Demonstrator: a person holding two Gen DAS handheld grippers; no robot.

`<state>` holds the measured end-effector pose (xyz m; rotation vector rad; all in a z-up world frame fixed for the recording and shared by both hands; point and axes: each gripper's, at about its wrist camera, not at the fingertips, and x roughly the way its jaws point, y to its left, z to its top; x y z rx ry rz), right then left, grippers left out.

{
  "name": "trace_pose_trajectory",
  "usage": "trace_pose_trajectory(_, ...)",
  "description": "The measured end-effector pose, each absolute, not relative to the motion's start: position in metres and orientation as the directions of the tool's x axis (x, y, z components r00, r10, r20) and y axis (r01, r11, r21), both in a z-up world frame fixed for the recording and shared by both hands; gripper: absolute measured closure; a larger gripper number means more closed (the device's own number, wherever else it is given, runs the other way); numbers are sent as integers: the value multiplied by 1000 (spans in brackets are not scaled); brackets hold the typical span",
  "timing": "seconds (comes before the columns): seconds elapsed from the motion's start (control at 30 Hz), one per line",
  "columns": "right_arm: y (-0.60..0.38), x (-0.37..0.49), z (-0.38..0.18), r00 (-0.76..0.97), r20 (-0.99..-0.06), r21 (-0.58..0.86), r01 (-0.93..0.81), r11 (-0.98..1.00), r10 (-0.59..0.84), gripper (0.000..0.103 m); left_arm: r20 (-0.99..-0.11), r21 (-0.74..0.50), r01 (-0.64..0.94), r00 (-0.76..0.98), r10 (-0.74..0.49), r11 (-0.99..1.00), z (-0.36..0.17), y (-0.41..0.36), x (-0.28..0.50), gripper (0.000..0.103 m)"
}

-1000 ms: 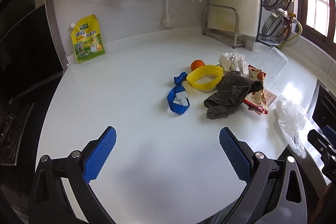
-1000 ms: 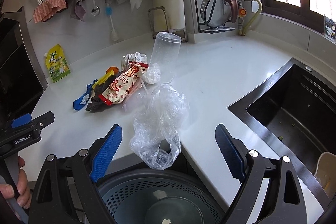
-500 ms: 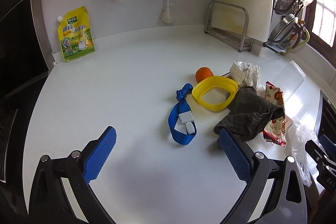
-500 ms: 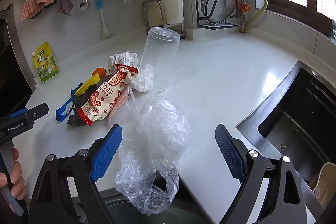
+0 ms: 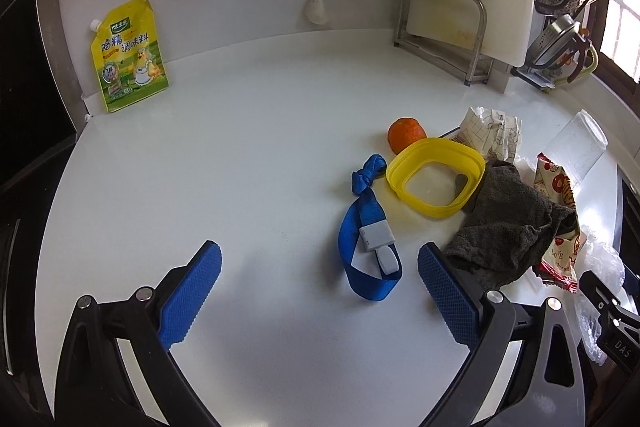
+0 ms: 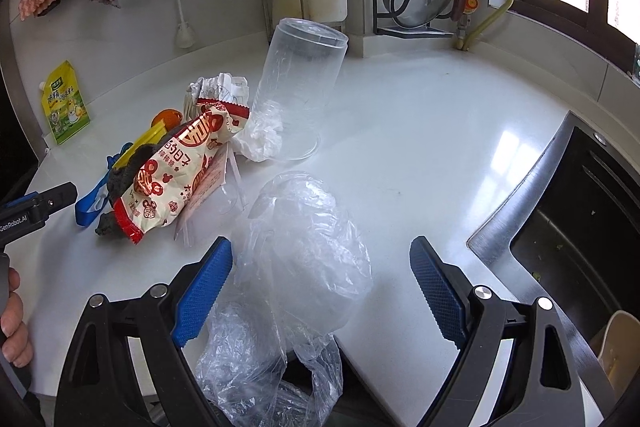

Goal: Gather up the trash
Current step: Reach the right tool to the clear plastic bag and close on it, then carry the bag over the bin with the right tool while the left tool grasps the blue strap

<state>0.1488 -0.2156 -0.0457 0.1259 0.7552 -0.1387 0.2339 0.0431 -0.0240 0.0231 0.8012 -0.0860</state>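
One white bench point(image 5: 248, 155) carries all the items; its near edge is cut off under both grippers.

Sink point(image 6: 580, 227): dark steel basin at the right of the right-wrist view, only partly in frame.

Clear plastic bag point(image 6: 304, 259): crumpled, lying at the bench's front edge between the right gripper's fingers and hanging over it; its lower part is hard to trace. In the left-wrist view only a sliver shows at the far right.

Clear cup point(image 6: 300, 91): standing mouth-down and tilted, a white wad under its rim; contents unclear.

Snack wrapper point(image 6: 176, 179): red and cream, lying over a dark cloth point(image 5: 508, 227) that hides part of it in the left-wrist view.

Yellow frame point(image 5: 436, 175): its right side tucked under the cloth.

Blue strap point(image 5: 368, 227): looped, grey clip, knotted end beside the frame.

Crumpled paper point(image 5: 492, 135): behind the frame, partly hidden.

Orange fruit point(image 5: 406, 133): touching the frame's far rim.

Yellow pouch point(image 5: 128, 55): leaning against the wall, well apart from the pile.

Left gripper point(image 5: 320, 291): fingers spread wide, holding nothing, the strap's loop just ahead between them.

Right gripper point(image 6: 320, 283): fingers spread wide, astride the bag, not closed on it.
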Motion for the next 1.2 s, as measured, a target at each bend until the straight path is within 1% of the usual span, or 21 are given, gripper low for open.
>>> trace_pose_trajectory(0.13, -216, 152, -48, 718, -692, 65, 168, 984, -77, 18, -746, -1, 98, 663, -65, 995, -28, 40, 247, 6)
trace_pose_trajectory(0.27, -216, 152, -49, 722, -688, 69, 167, 984, -74, 18, -763, -18, 98, 642, -76, 995, -31, 40, 259, 6)
trace_pose_trajectory(0.3, -216, 152, -49, 723, -687, 71, 167, 983, -73, 20, -769, -15, 99, 635, -75, 995, -33, 39, 262, 6)
trace_pose_trajectory(0.37, -217, 152, -49, 720, -691, 73, 162, 984, -67, 32, -781, -3, 103, 621, -66, 995, -36, 38, 269, 6)
trace_pose_trajectory(0.43, -218, 153, -51, 716, -695, 76, 159, 984, -61, 38, -784, 7, 90, 618, -51, 996, -38, 39, 272, 6)
trace_pose_trajectory(0.5, -219, 153, -52, 715, -697, 84, 155, 984, -54, 51, -791, -1, 87, 610, -54, 996, -41, 40, 276, 6)
trace_pose_trajectory(0.53, -219, 153, -52, 716, -696, 86, 153, 985, -51, 60, -793, -5, 86, 606, -56, 996, -42, 40, 277, 6)
trace_pose_trajectory(0.57, -219, 152, -52, 718, -694, 86, 152, 985, -50, 64, -798, -5, 83, 600, -54, 997, -43, 40, 279, 6)
trace_pose_trajectory(0.67, -219, 151, -51, 721, -692, 95, 147, 985, -41, 68, -811, -13, 77, 583, -56, 997, -46, 39, 287, 6)
trace_pose_trajectory(0.8, -220, 149, -50, 725, -689, 107, 144, 984, -32, 68, -828, 8, 66, 560, -31, 998, -51, 35, 297, 6)
trace_pose_trajectory(0.93, -221, 146, -48, 730, -683, 118, 146, 982, -26, 68, -821, 30, 63, 571, -12, 998, -50, 32, 297, 8)
trace_pose_trajectory(0.97, -222, 145, -48, 731, -682, 119, 146, 982, -26, 68, -817, 28, 68, 577, -17, 997, -49, 32, 296, 16)
trace_pose_trajectory(1.0, -222, 145, -48, 733, -680, 122, 147, 982, -26, 68, -811, 23, 75, 584, -25, 997, -47, 31, 294, 26)
trace_pose_trajectory(1.03, -222, 144, -48, 733, -680, 124, 147, 981, -24, 68, -807, 22, 82, 590, -31, 996, -46, 31, 293, 31)
trace_pose_trajectory(1.07, -222, 144, -48, 733, -680, 125, 147, 981, -23, 68, -804, 23, 92, 594, -36, 996, -46, 30, 291, 38)
trace_pose_trajectory(1.13, -222, 141, -48, 734, -679, 128, 145, 981, -20, 68, -793, 14, 137, 605, -73, 990, -44, 27, 285, 59)
trace_pose_trajectory(1.17, -221, 140, -47, 735, -678, 130, 143, 981, -17, 68, -789, 16, 144, 610, -77, 989, -43, 26, 282, 78)
trace_pose_trajectory(1.2, -221, 139, -47, 736, -677, 132, 142, 981, -16, 68, -784, 27, 141, 617, -66, 990, -43, 26, 278, 83)
